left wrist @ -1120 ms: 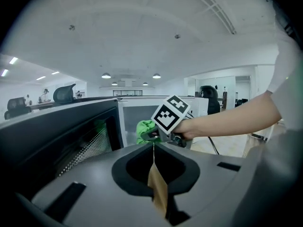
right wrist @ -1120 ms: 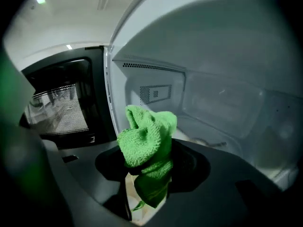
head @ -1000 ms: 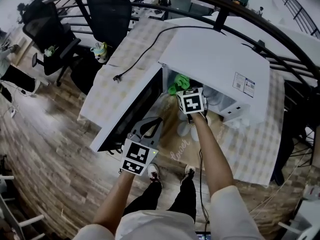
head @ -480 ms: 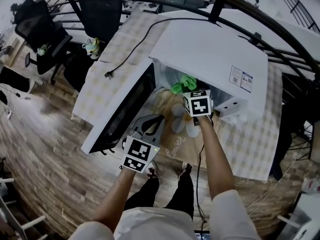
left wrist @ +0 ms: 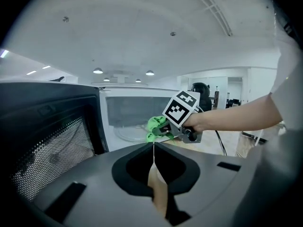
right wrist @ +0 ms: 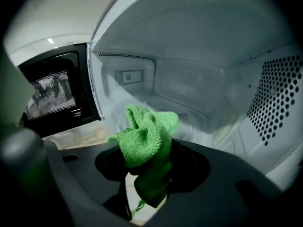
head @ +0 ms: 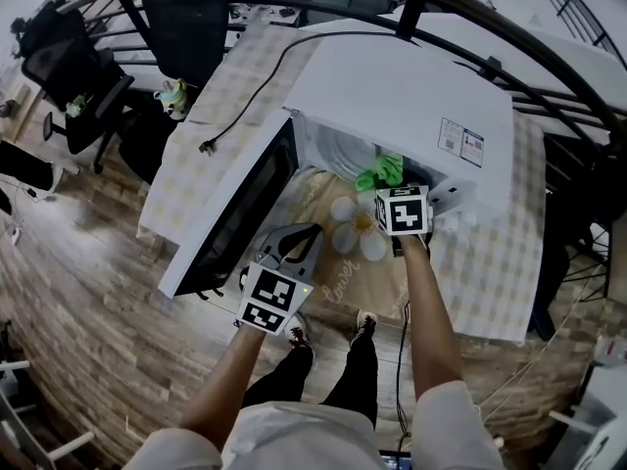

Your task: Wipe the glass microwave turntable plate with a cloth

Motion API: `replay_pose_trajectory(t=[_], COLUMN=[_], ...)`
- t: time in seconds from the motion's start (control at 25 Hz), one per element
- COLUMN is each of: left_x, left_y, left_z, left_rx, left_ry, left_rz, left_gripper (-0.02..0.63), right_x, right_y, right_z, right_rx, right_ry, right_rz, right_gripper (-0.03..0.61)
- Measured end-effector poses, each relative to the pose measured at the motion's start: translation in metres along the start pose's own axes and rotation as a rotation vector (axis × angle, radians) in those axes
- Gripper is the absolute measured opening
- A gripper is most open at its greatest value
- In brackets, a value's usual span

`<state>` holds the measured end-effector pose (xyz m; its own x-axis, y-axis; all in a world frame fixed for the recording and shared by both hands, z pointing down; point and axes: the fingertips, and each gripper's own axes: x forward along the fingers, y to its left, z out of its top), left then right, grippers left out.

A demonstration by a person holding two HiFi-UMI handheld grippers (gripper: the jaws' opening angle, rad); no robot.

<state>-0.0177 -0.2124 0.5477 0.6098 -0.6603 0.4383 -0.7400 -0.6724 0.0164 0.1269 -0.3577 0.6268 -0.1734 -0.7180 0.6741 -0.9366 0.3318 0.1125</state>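
The white microwave (head: 411, 96) stands on the table with its dark door (head: 230, 223) swung open to the left. Inside the cavity lies the round glass turntable plate (left wrist: 131, 133), dimly seen in the head view (head: 338, 152). My right gripper (right wrist: 149, 168) is shut on a bunched green cloth (right wrist: 144, 136) and sits at the cavity mouth, towards its right side (head: 390, 192). The cloth (head: 382, 172) is just above the plate's front edge; whether they touch is unclear. My left gripper (left wrist: 154, 145) hangs shut and empty in front of the door's lower edge (head: 294, 238).
A checked tablecloth (head: 490, 262) covers the table. A flower-printed mat (head: 355, 231) lies in front of the microwave. A black power cord with its plug (head: 208, 147) trails over the left part of the table. Office chairs (head: 181, 18) stand behind on the wooden floor.
My right gripper has carried the green cloth from the left of the cavity mouth towards its right. The left gripper has stayed near the door.
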Motion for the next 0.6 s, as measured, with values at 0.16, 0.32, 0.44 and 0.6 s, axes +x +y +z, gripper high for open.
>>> replay_pose_trajectory(t=[0.16, 0.32, 0.44, 0.6], left_x=[-0.008, -0.014, -0.018, -0.019], left_y=[0.005, 0.011, 0.015, 0.016], left_z=[-0.001, -0.005, -0.010, -0.022], left_rx=[-0.006, -0.009, -0.011, -0.013], left_ry=[-0.004, -0.003, 0.007, 0.029], left_rz=[0.012, 0.027, 0.040, 0.043], left_gripper=[0.021, 0.021, 0.021, 0.021], right_x=[0.000, 0.013, 0.035, 0.062], right_y=[0.005, 0.032, 0.055, 0.069], right_z=[0.013, 0.056, 0.083, 0.098], right_rx=[0.009, -0.045, -0.183, -0.246], right_ry=[-0.024, -0.114, -0.165, -0.186], right_rz=[0.014, 0.061, 0.041, 0.027], right_gripper=[0.213, 0.213, 0.213, 0.213])
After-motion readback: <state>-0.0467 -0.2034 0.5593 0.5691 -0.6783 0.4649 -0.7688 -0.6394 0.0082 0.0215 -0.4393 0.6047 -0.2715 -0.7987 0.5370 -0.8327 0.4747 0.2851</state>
